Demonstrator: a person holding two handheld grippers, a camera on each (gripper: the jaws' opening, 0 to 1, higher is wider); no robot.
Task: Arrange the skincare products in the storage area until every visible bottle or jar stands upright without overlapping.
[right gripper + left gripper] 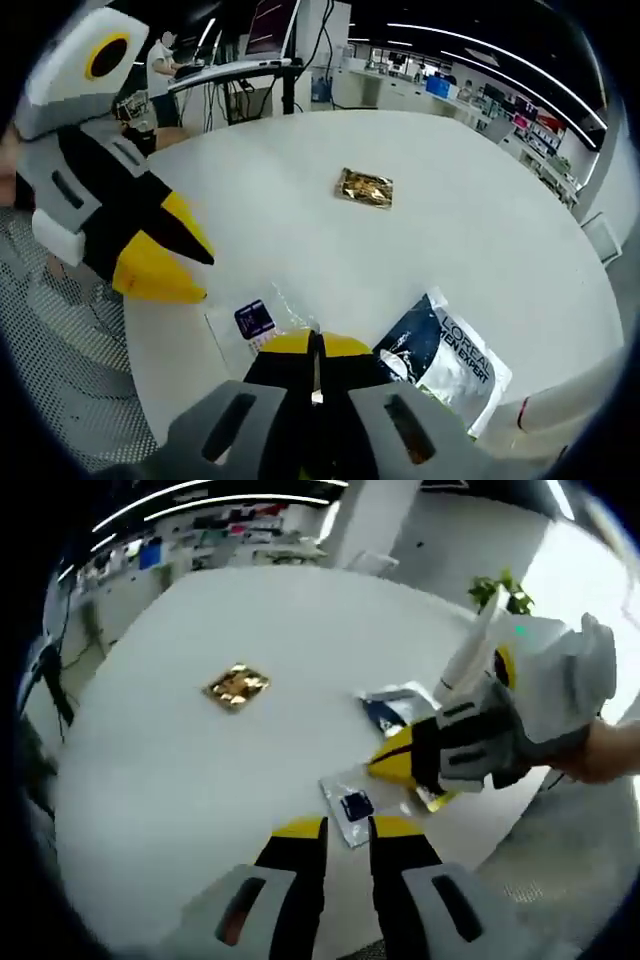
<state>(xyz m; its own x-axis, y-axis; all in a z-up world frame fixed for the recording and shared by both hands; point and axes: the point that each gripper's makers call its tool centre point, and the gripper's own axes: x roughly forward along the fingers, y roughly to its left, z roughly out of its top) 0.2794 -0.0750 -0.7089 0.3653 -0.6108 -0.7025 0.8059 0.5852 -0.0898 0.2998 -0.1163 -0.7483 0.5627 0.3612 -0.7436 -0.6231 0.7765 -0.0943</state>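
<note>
Flat on the white counter [480, 220]: gold sachet [365, 187], clear packet [262, 318], L'Oreal pouch [452, 362]; contents unreadable. Right gripper [315, 343] closed, left gripper [347, 828] slightly parted, empty.

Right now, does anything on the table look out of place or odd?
Yes. Nothing stands upright: the gold packet lies flat alone mid-table, while the clear sachet and the dark L'Oreal pouch lie flat near the edge. No bottles or jars are visible. The right gripper looks shut over the sachet's edge.
</note>
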